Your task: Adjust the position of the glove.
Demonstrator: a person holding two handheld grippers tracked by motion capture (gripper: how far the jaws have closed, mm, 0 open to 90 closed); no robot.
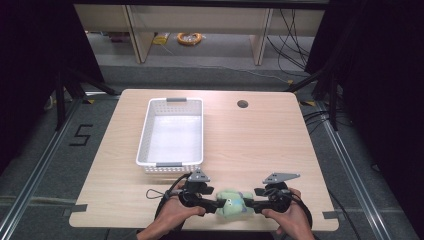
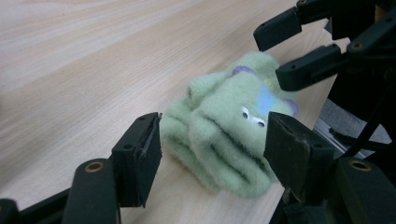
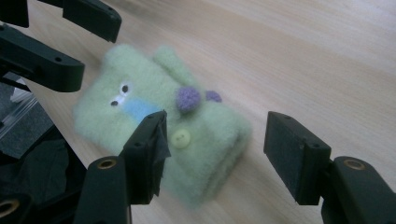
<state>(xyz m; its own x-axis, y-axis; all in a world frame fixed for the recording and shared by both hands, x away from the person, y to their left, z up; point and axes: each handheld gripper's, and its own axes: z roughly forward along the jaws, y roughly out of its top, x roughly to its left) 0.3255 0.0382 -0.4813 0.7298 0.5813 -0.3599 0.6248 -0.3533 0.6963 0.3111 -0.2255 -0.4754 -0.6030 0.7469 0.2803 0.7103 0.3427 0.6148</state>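
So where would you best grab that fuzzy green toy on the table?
Probably across the folded ends. The green plush toy lies flat near the table's front edge, with the left gripper and the right gripper open at opposite ends; its soft folds should squash between the pads.

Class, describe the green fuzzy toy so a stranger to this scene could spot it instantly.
Start at the wooden table and go to its near edge, well in front of the white basket. Between the two black grippers lies the folded plush toy: pale green, fuzzy, with purple pom-poms and a button.

Even, soft overhead light on the table point(image 1: 250, 145), dark surrounds left and right, near jaws blurred.
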